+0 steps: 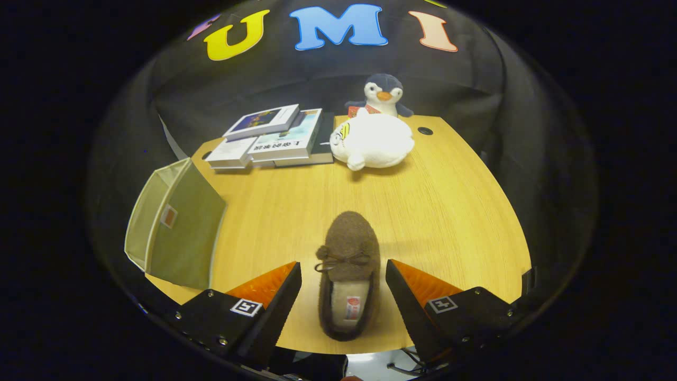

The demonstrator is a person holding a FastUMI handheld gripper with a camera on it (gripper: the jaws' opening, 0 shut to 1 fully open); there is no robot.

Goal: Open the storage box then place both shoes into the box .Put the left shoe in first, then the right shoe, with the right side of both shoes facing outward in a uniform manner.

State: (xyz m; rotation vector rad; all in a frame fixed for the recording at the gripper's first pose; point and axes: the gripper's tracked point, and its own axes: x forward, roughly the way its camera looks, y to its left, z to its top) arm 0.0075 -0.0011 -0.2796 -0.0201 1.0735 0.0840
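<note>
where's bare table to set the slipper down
Bare wood lies between the brown slipper and the white plush, and beside the green fabric box. The far edge is crowded: books, penguin. The gripper straddles the slipper, open.

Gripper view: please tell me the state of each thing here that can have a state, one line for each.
Gripper: open, a finger on each side of the slipper, not pressing it.
Slipper: upright on its sole on the table, toe pointing away, between the fingers.
Storage box: open, at the table's edge, nothing seen inside.
Books: closed, stacked.
White plush toy: lying on the table.
Penguin toy: upright behind it.
</note>
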